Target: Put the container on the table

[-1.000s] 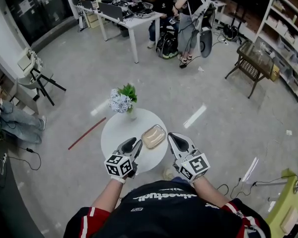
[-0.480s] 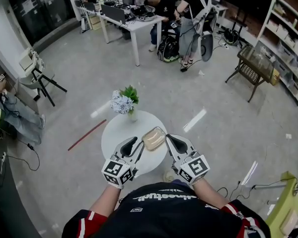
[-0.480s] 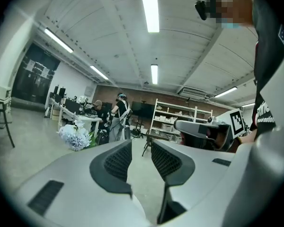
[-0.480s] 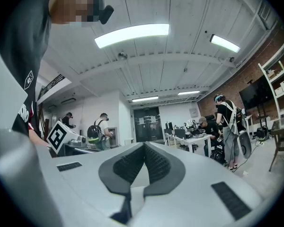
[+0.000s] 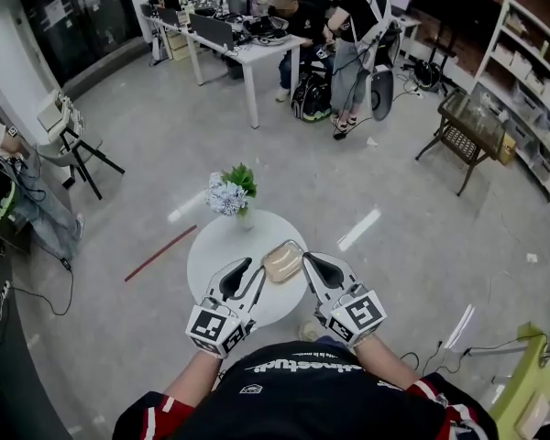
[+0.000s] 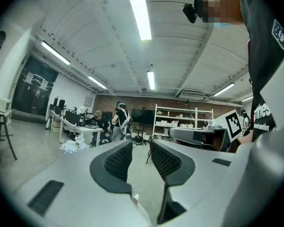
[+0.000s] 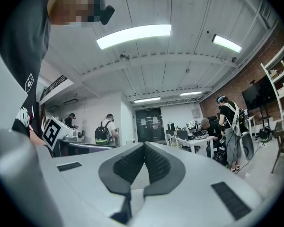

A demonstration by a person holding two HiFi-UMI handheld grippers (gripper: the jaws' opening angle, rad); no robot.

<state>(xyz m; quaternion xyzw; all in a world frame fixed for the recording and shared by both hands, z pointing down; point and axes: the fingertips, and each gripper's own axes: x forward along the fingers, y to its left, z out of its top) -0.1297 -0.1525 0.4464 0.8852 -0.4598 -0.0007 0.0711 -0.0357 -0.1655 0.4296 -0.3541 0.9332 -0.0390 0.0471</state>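
1. Your left gripper point(image 5: 243, 278) is over the round white table point(image 5: 215, 250), at its 6 o'clock edge. Its jaws are a narrow gap apart with nothing between them.
2. Your right gripper point(image 5: 319, 271) is at the table's 4 o'clock edge. Its jaw tips are pressed together and it's empty.
3. The tan container point(image 5: 282, 261) lies on the table near the 3 o'clock rim, between the two grippers and just beside the right one's tip.
4. The flower vase point(image 5: 231, 193) is upright at the table's 12 o'clock edge.

Workshop lab: equipment-laden desk point(image 5: 247, 39), storage shelving point(image 5: 532, 71), concrete floor point(image 5: 165, 163)
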